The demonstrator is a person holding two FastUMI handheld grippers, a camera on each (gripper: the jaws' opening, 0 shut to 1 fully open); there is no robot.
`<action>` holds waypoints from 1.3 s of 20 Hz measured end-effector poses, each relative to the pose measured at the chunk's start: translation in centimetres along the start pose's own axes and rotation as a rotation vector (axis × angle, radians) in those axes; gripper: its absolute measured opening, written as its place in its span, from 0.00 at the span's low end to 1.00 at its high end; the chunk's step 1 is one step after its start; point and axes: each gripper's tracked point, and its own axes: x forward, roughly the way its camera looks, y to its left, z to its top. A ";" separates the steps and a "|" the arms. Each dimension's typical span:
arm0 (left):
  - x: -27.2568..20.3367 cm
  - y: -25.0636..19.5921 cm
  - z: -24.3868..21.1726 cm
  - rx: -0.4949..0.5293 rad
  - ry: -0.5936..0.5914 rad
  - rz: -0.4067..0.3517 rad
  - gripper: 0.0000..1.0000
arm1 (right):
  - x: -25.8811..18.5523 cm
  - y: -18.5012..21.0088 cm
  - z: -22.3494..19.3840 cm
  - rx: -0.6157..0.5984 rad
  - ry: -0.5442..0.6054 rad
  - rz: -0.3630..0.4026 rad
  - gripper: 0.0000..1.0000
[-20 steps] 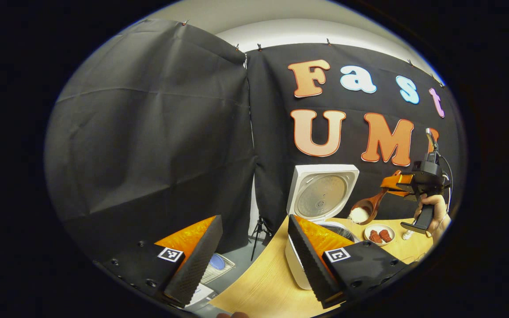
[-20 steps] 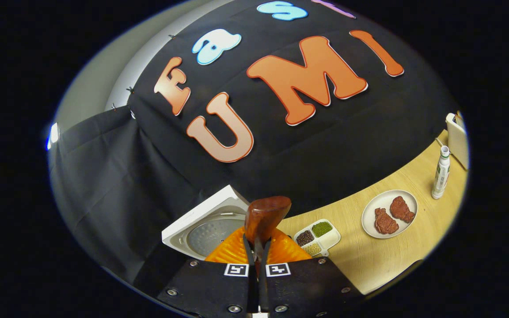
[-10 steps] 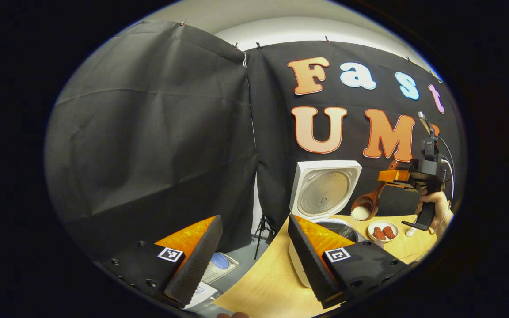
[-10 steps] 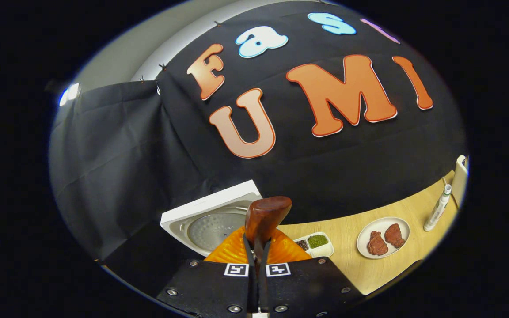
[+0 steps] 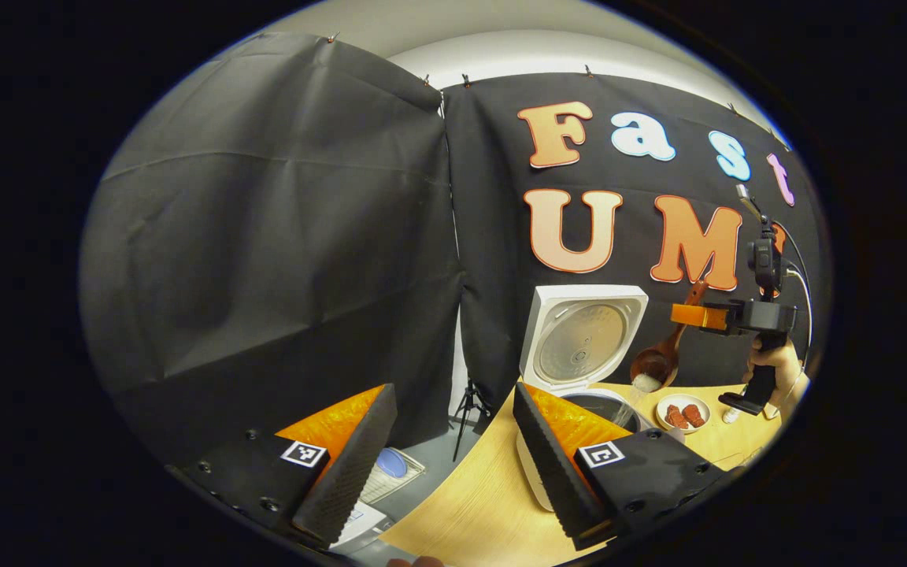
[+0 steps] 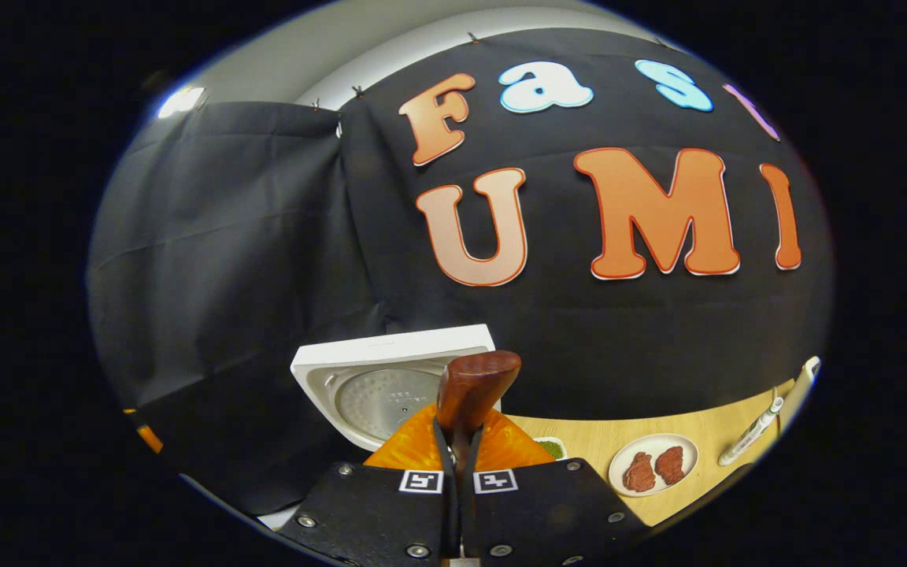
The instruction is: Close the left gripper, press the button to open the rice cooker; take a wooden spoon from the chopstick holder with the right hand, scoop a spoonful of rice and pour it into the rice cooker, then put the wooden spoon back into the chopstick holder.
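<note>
Tipping rice off my wooden spoon (image 5: pixel 662 358), right claw (image 6: pixel 460 441) clenched on its handle | rice cooker (image 5: pixel 579 346) below, lid up | left claw (image 5: pixel 453 441) released.

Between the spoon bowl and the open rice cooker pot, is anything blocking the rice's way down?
Nothing visible. In the left gripper view the wooden spoon, held by the right gripper, tips over the rice cooker with its lid raised behind, and rice is falling toward the open pot, with only air between.
</note>
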 end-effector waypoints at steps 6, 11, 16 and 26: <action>-0.2 1.1 -0.5 0.011 0.011 0.025 1.00 | 0.1 2.4 -0.5 -0.197 -0.014 0.048 0.00; -0.3 1.7 -0.8 0.003 0.020 0.039 1.00 | -0.2 3.4 -1.4 -0.311 -0.022 0.085 0.00; -0.4 1.0 -0.8 -0.007 0.028 0.029 1.00 | -1.0 2.8 -1.3 -0.217 -0.012 0.092 0.00; -1.0 -3.4 1.6 -0.006 -0.018 -0.065 1.00 | -8.0 -7.6 0.8 0.358 -0.004 0.004 0.00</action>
